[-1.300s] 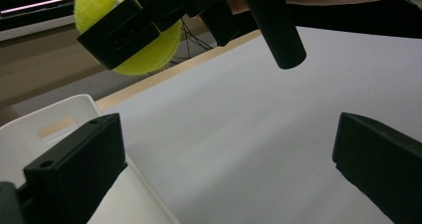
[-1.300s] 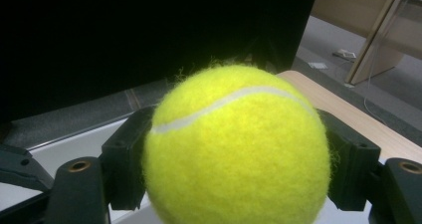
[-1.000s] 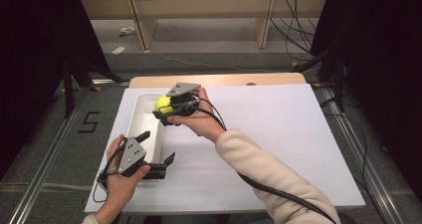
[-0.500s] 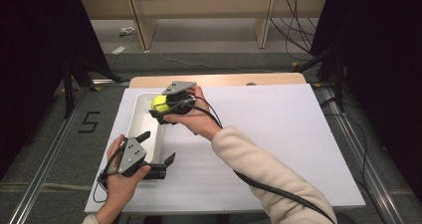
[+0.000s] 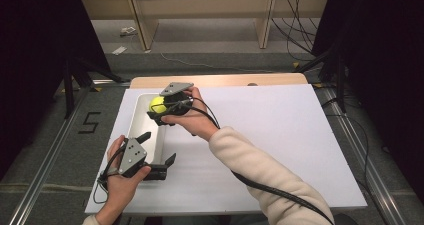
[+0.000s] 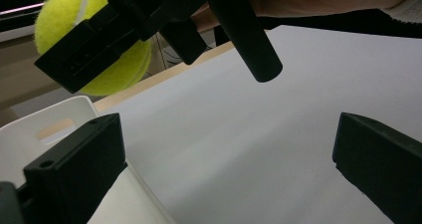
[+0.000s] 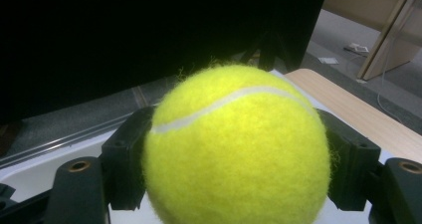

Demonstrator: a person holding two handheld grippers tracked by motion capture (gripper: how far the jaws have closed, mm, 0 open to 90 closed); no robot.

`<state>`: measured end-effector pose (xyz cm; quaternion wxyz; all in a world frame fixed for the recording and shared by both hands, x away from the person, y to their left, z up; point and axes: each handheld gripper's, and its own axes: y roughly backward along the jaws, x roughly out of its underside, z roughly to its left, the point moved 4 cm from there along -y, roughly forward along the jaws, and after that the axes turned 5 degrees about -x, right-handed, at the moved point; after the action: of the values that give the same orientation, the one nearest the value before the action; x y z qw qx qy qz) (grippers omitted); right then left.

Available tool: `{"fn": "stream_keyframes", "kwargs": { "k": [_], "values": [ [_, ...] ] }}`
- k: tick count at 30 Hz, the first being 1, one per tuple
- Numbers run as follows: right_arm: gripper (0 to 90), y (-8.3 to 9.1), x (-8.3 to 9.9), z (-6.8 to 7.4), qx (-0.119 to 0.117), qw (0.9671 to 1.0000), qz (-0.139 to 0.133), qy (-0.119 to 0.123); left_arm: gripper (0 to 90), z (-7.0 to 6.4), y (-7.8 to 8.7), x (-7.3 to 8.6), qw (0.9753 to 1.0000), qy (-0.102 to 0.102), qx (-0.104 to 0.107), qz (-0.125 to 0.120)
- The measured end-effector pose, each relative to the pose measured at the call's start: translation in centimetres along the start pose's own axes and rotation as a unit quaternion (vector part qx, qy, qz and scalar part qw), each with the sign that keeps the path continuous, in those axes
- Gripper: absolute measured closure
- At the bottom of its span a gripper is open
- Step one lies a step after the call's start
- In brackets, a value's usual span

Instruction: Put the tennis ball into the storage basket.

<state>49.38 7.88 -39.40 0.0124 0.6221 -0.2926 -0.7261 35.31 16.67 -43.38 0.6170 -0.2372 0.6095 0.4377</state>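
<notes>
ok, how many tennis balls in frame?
1. The tennis ball is clamped between the jaws of the right gripper, held above the far end of the white bin. The bin's near end sits behind the left gripper, so part of the inside is hidden.

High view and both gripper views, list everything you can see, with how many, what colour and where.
tennis ball: one, yellow-green, clamped in the right gripper above the tray
tray: one, white, left part of the board
board: one, white, covering the table
table: one, light wood, far edge showing
shelf unit: one, light wood, on the floor beyond
right gripper: one, black, over the tray
left gripper: one, black, jaws apart, at the tray's near end
</notes>
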Motion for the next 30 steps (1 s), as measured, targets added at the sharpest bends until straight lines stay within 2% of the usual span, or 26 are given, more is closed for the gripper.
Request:
{"fn": "stream_keyframes", "kwargs": {
  "k": [2, 30],
  "values": [
    [27.1, -0.2, 0.0, 0.0, 0.001, 1.0, -0.002, 0.001, 0.0, -0.1, 0.1, 0.0, 1.0, 0.005, -0.001, 0.003],
    [27.0, -1.3, -0.9, 0.2, -0.009, 1.0, 0.001, 0.003, 0.0, 0.0, 0.0, 0.0, 1.0, -0.001, 0.001, -0.001]
  ]
}}
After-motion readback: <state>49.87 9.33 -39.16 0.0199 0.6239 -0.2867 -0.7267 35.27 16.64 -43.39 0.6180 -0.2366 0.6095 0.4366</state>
